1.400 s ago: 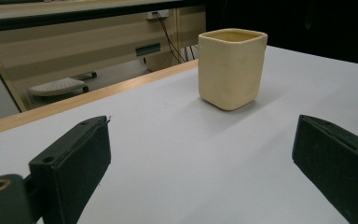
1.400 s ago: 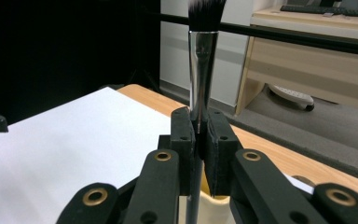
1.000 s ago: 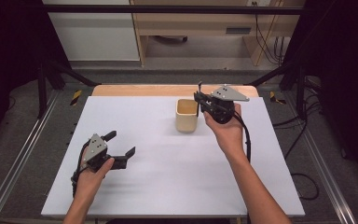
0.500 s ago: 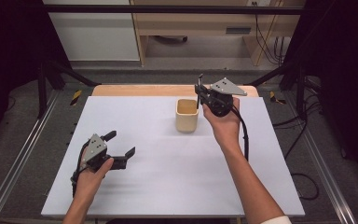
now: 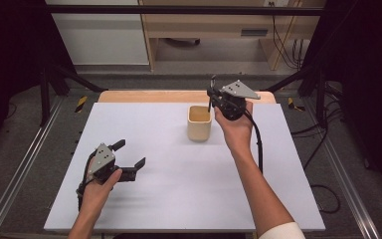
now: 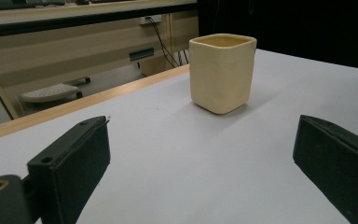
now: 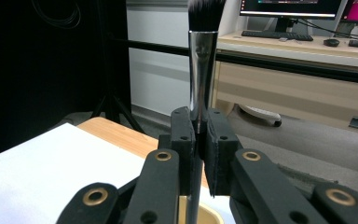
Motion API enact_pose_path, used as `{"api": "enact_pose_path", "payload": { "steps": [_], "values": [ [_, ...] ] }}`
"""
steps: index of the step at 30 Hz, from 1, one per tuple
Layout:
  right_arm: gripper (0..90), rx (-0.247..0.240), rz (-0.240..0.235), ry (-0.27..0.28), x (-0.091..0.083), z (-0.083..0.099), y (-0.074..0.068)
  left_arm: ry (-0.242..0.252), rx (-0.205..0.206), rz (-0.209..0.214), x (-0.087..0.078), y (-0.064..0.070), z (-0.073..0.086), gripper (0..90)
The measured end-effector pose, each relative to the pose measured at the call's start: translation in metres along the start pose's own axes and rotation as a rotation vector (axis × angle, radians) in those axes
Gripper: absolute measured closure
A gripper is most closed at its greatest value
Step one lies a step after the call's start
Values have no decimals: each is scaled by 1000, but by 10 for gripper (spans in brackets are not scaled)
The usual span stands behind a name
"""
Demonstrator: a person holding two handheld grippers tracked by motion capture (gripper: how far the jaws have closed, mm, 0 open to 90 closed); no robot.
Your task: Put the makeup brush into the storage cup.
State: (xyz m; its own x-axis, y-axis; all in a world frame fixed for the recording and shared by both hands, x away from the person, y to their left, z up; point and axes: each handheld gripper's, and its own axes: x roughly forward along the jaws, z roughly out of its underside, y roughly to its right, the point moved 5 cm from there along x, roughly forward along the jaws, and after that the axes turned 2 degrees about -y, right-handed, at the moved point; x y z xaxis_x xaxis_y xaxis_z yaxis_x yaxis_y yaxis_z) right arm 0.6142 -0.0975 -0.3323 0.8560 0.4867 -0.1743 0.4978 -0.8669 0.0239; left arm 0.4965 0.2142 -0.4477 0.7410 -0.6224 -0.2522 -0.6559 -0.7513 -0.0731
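Right gripper (image 5: pixel 213 95) sits centre-right of the high view, just above the far rim of the cup (image 5: pixel 199 123). Jaws are clamped tight on a makeup brush (image 7: pixel 200 60): metal ferrule pinched between the pads, bristles pointing up at the top of the right gripper view, handle running down toward the cup mouth at the bottom edge. Brush is held upright, probably so the handle end goes straight into the cup and it stands bristles-up. Cannot tell whether the handle tip is already inside the rim.

Left gripper (image 5: pixel 129 160) rests at lower left on the white table (image 5: pixel 179 189), well apart from the cup. Jaws wide open, holding nothing. In the left gripper view the cup (image 6: pixel 221 72) is framed upper centre between them; it looks parked, facing the cup in case it needs steadying.

Cup stands upright, centre of the table's far half.
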Motion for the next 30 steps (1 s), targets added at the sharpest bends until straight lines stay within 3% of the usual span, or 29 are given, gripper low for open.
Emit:
{"api": "enact_pose_path", "payload": {
  "steps": [15, 30],
  "values": [
    [836, 17, 29, 16, 5, 1, 5, -8, 11, 24, 5, 10, 1, 37],
    [836, 14, 20, 19, 11, 6, 1, -1, 8, 23, 4, 8, 1, 36]
  ]
}}
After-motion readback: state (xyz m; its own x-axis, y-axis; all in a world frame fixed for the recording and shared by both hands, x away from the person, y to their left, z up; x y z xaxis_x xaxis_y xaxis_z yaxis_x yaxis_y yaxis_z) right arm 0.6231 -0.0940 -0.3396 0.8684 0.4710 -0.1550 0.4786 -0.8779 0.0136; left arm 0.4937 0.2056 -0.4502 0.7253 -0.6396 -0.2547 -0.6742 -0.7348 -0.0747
